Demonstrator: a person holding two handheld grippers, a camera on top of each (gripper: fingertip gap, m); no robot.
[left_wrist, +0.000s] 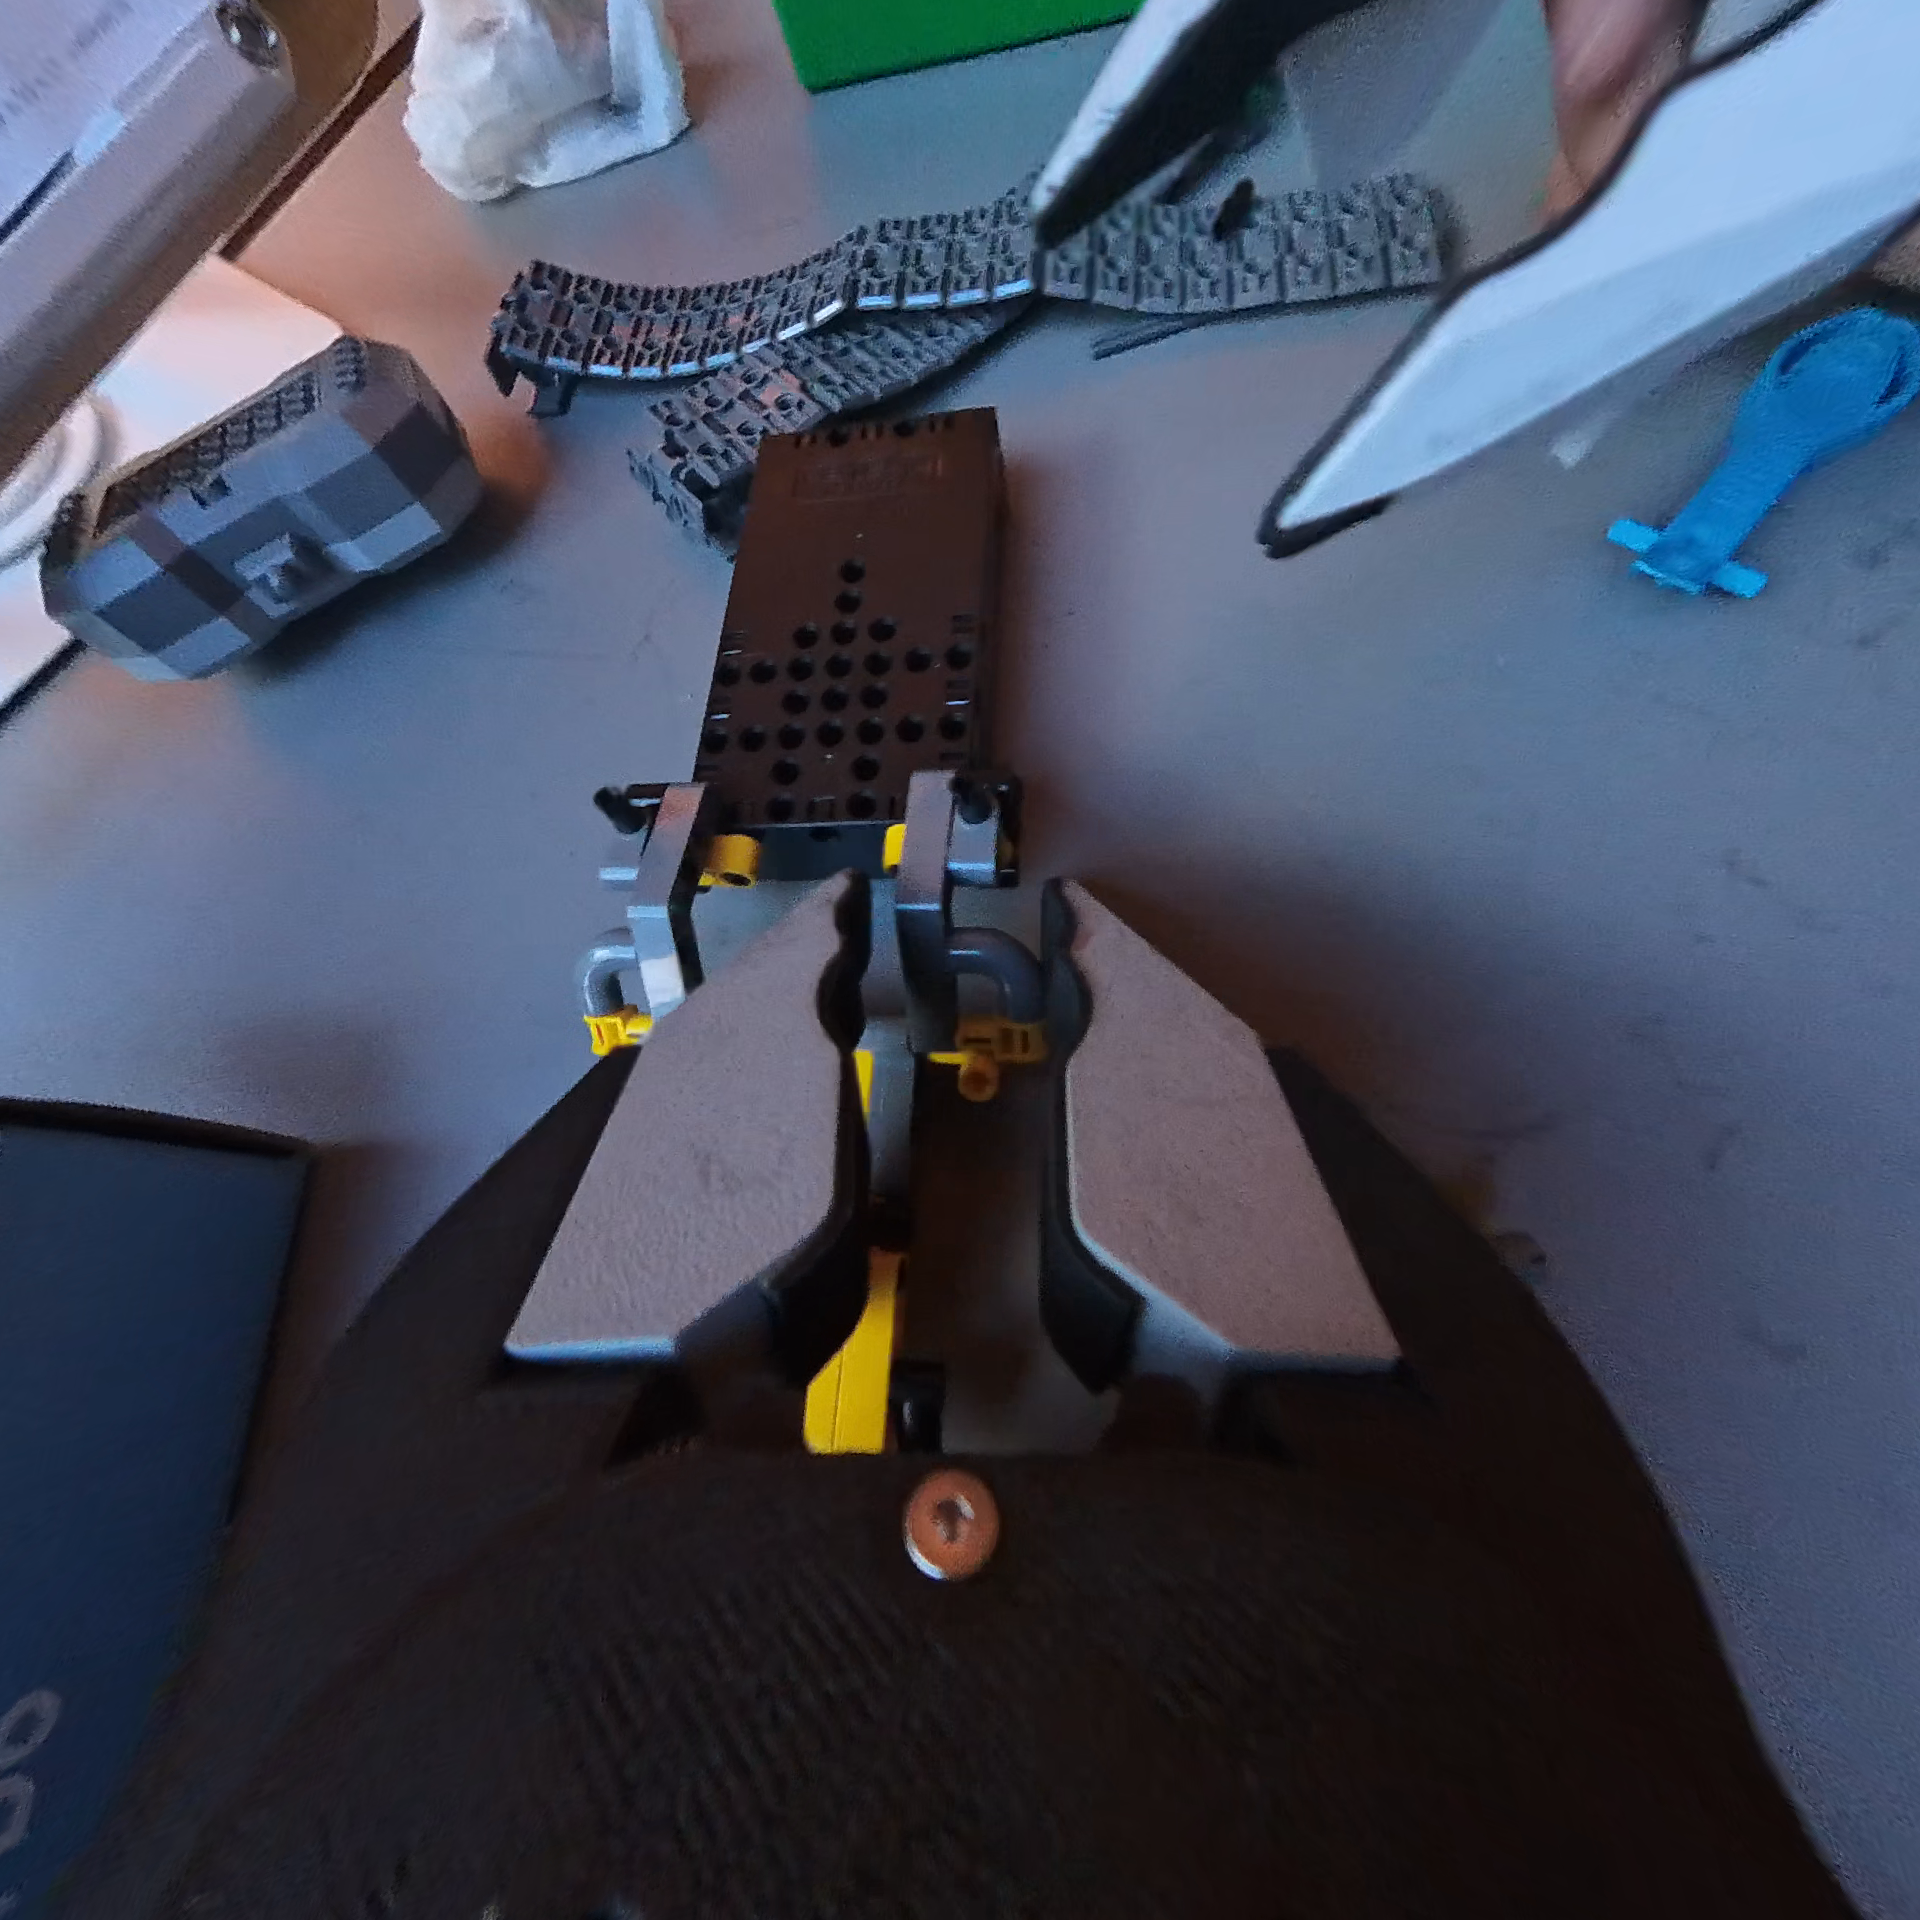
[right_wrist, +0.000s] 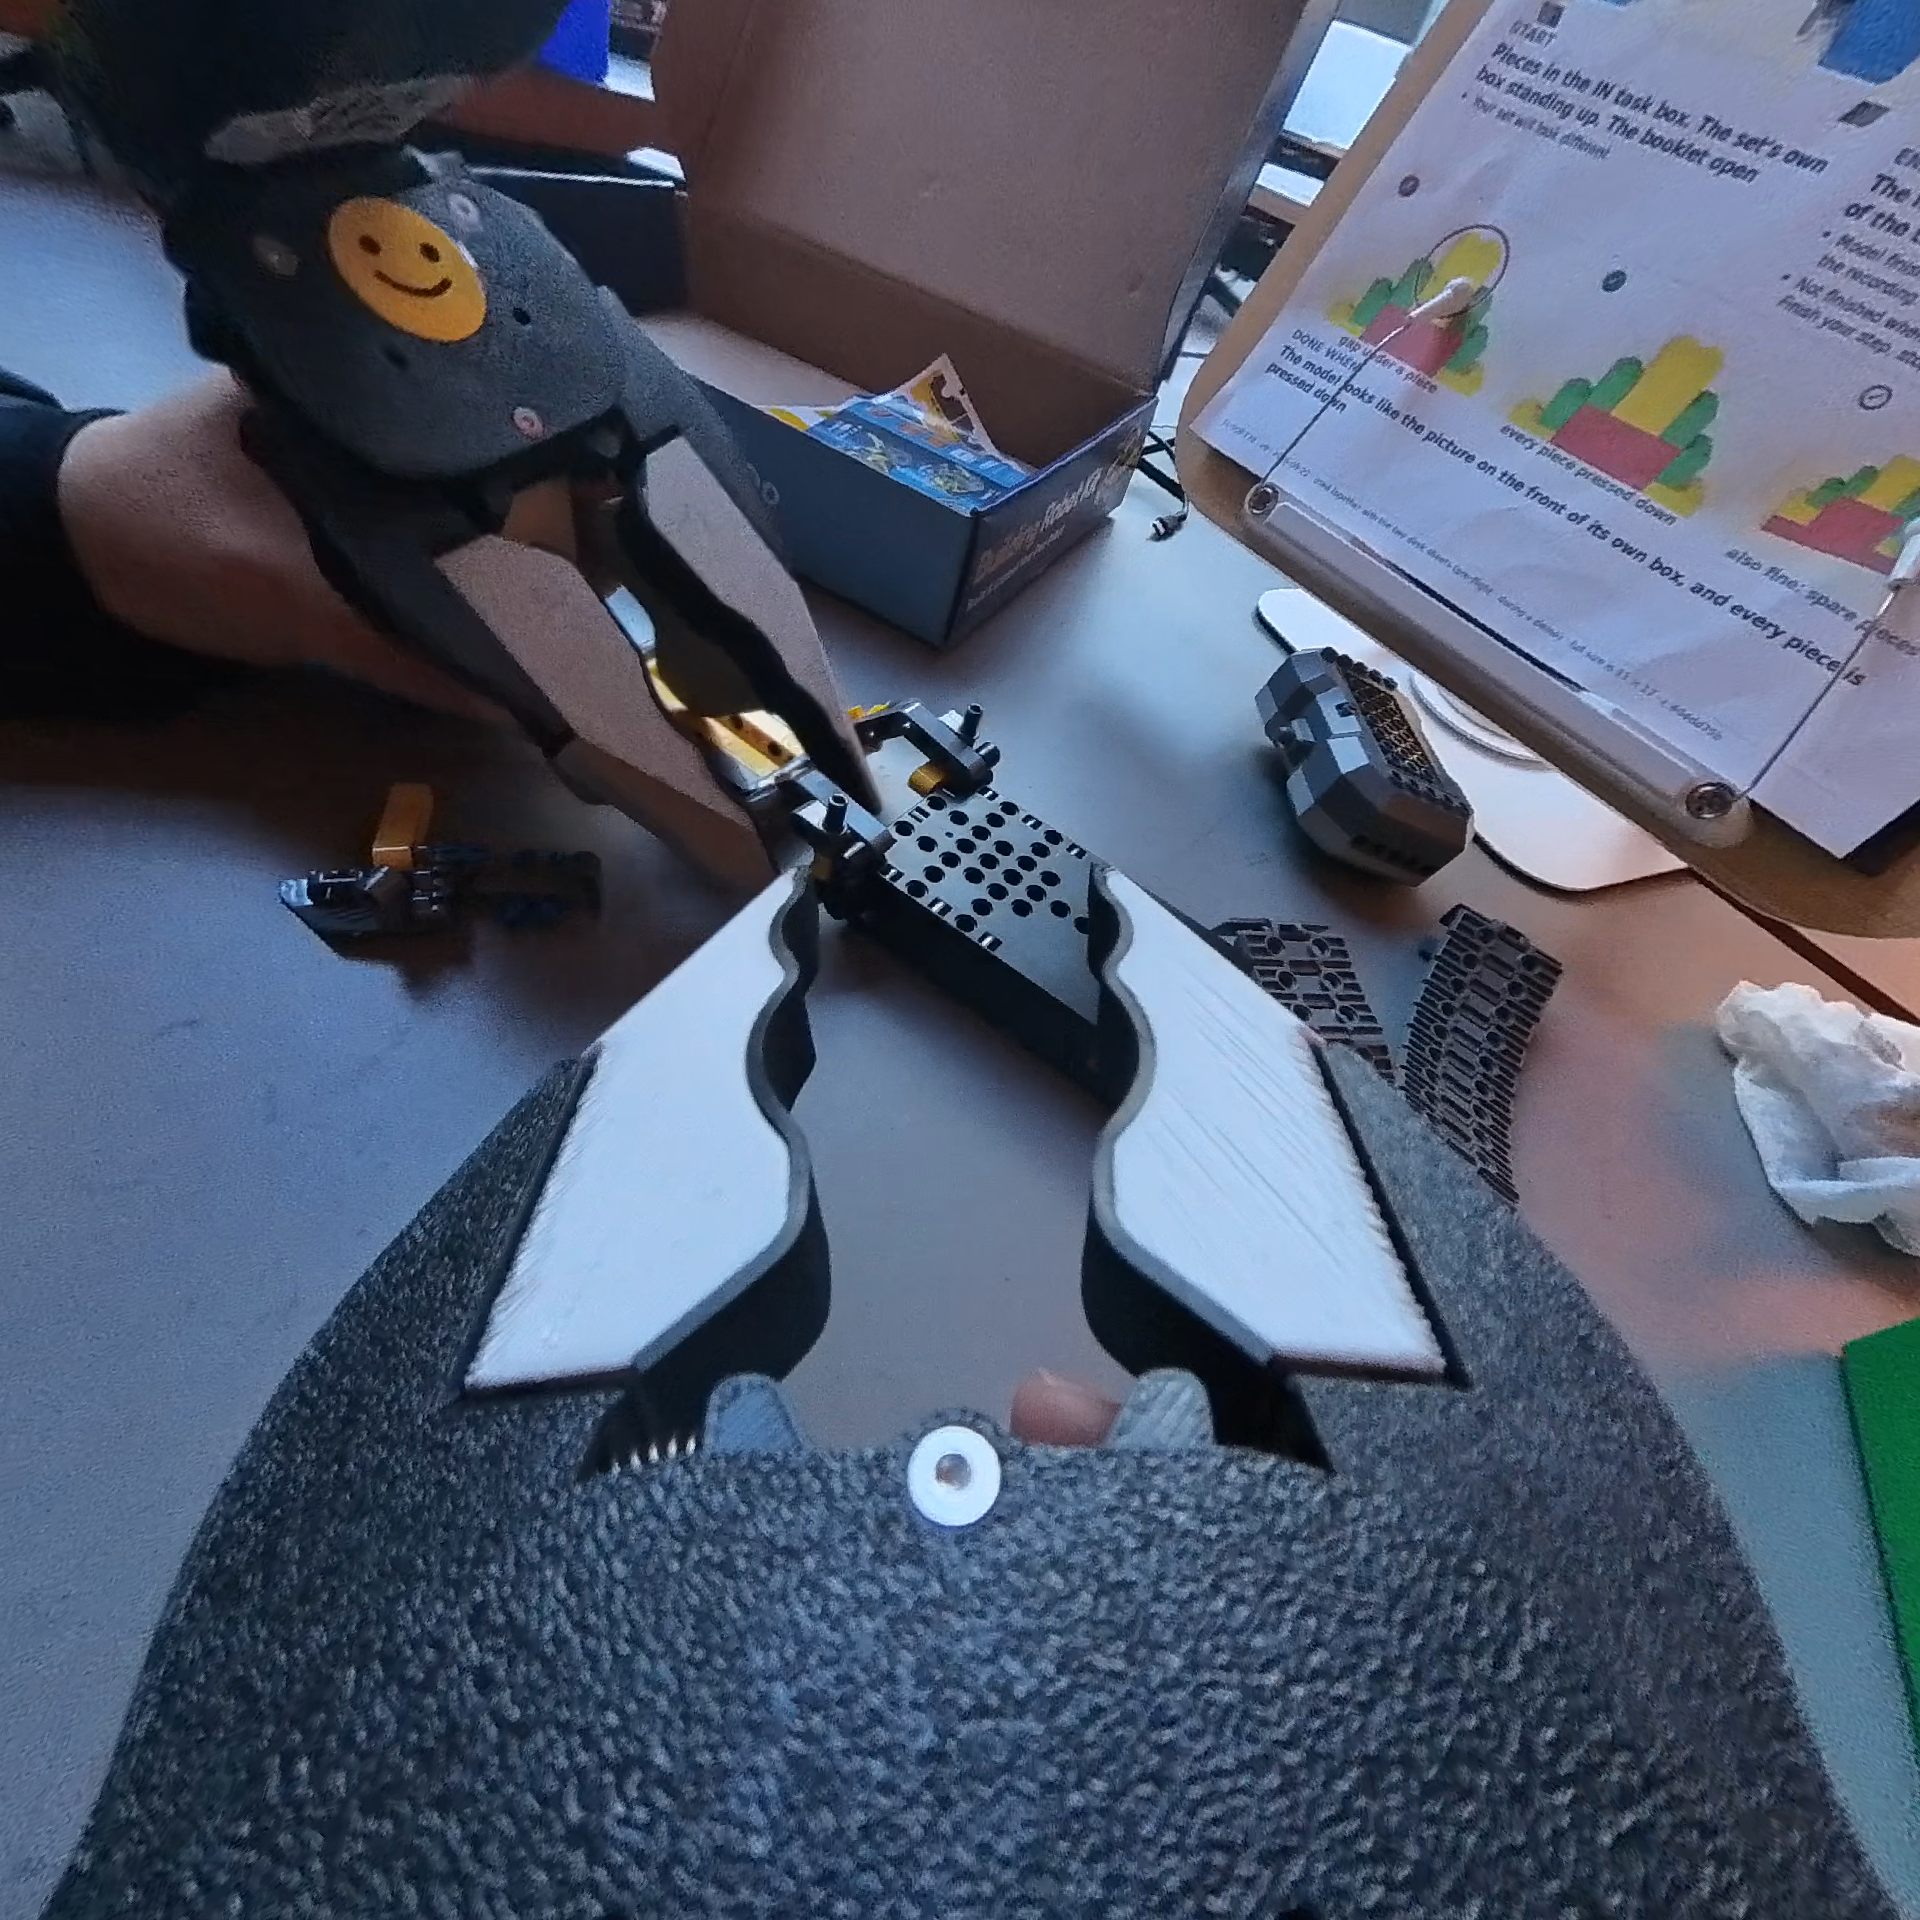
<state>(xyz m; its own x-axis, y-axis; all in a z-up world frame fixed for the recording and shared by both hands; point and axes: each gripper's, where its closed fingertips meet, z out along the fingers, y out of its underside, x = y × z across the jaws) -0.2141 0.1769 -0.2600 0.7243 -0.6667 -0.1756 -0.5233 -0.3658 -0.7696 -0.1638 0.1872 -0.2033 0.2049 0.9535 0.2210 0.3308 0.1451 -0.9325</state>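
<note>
The left gripper (left_wrist: 951, 904) has its fingers closed on the grey-and-yellow end of the black brick model (left_wrist: 852, 665), apparently steadying it flat on the table (left_wrist: 312, 883). Beyond, the right gripper (right_wrist: 951, 904) hovers with fingers spread wide over the model's far end, holding nothing; grey track strips (left_wrist: 935, 281) lie farther off.

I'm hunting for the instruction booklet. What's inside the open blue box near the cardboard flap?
Inside the blue box lies a colourful printed booklet or leaflets, leaning against the far side. The front wall hides whatever sits beneath them.

My left claw (left_wrist: 951, 914) clamped on grey-yellow brick frame (left_wrist: 935, 966), long black perforated brick block (left_wrist: 852, 665) lying flat ahead, my right claw (right_wrist: 951, 914) spread above its far end
</note>
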